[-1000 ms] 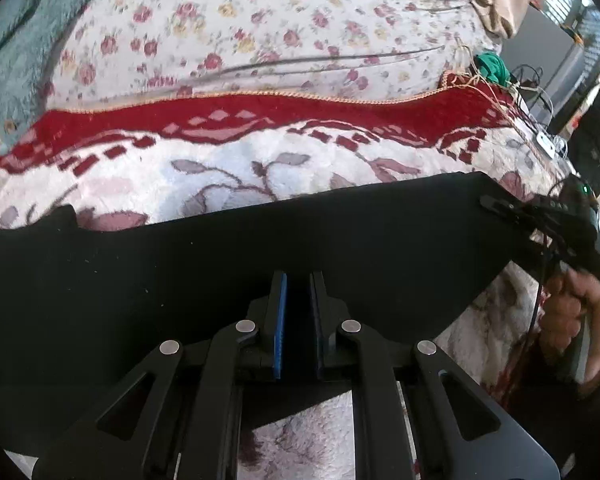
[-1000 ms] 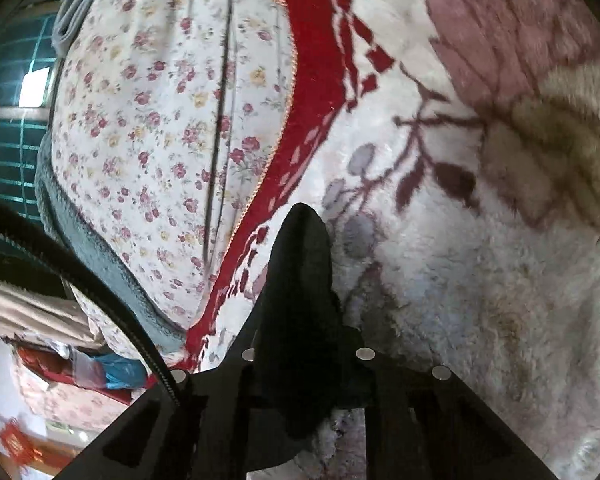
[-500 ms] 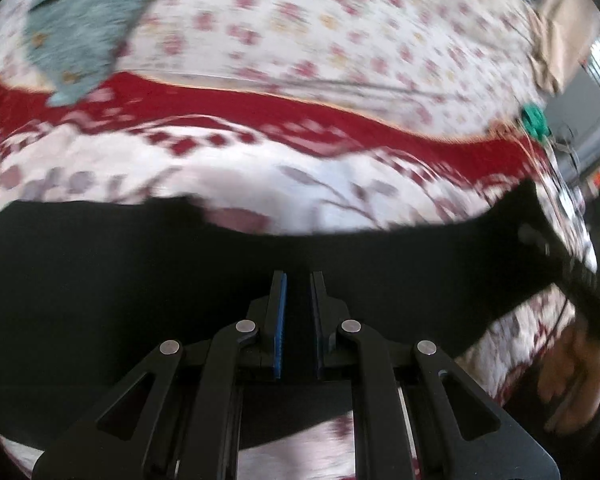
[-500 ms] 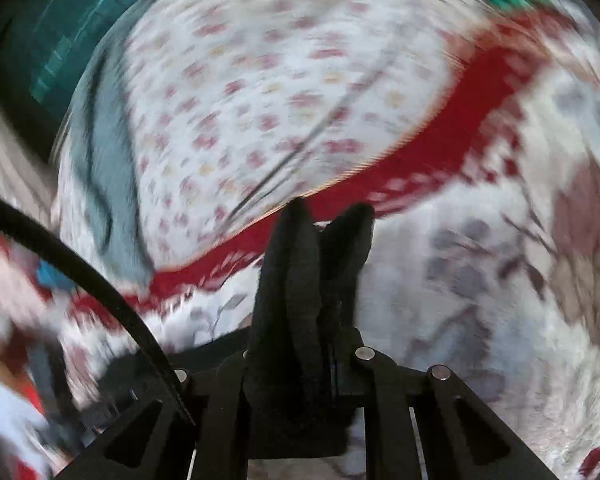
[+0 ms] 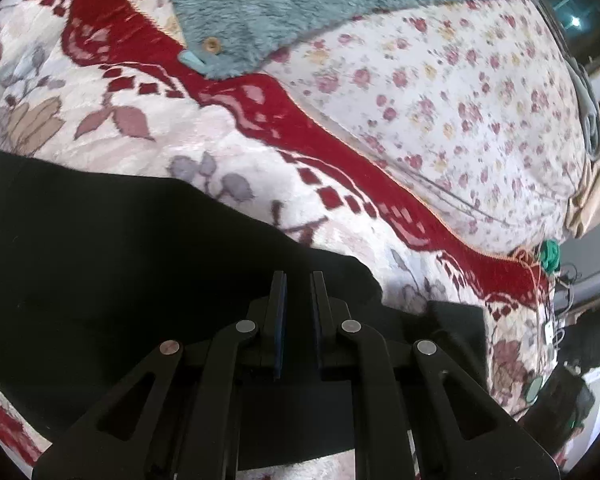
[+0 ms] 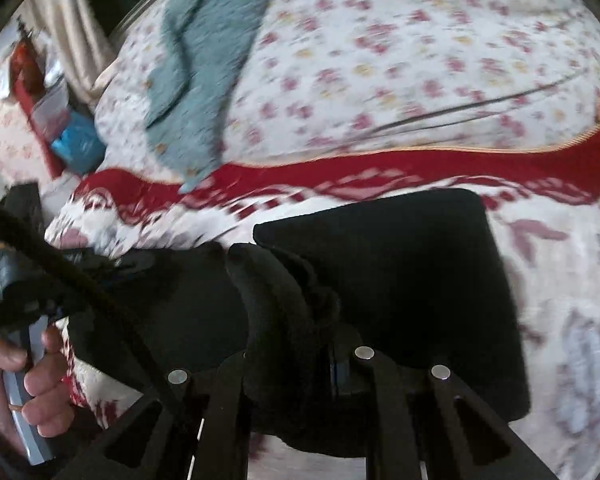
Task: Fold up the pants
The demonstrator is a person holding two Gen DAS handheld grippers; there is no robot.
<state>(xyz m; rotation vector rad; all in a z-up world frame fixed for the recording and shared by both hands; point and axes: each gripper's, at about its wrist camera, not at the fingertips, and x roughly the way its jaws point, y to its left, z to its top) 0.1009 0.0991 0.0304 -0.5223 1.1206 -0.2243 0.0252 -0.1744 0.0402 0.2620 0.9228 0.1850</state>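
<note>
The black pants point(image 5: 112, 264) lie across a plush white, red-bordered floral blanket point(image 5: 204, 140). My left gripper point(image 5: 298, 280) is shut on the pants' near edge, the cloth pinched between its narrow jaws. In the right wrist view the pants point(image 6: 412, 280) show a folded flap lying flat to the right. My right gripper point(image 6: 296, 292) is shut on a thick bunched roll of the black cloth. The person's left hand point(image 6: 20, 364) and the other gripper's handle show at the lower left of that view.
A teal fuzzy garment with wooden buttons point(image 5: 300, 4) lies on a flowered quilt point(image 5: 460, 92) behind the blanket. A green object and cables point(image 5: 550, 256) sit at the bed's right edge. Red furniture and a blue bag point(image 6: 76, 144) stand beyond the bed.
Both grippers swung sideways with the pants still pinched. The right gripper came toward the left one, laying part of the pants over into a flat folded flap.
</note>
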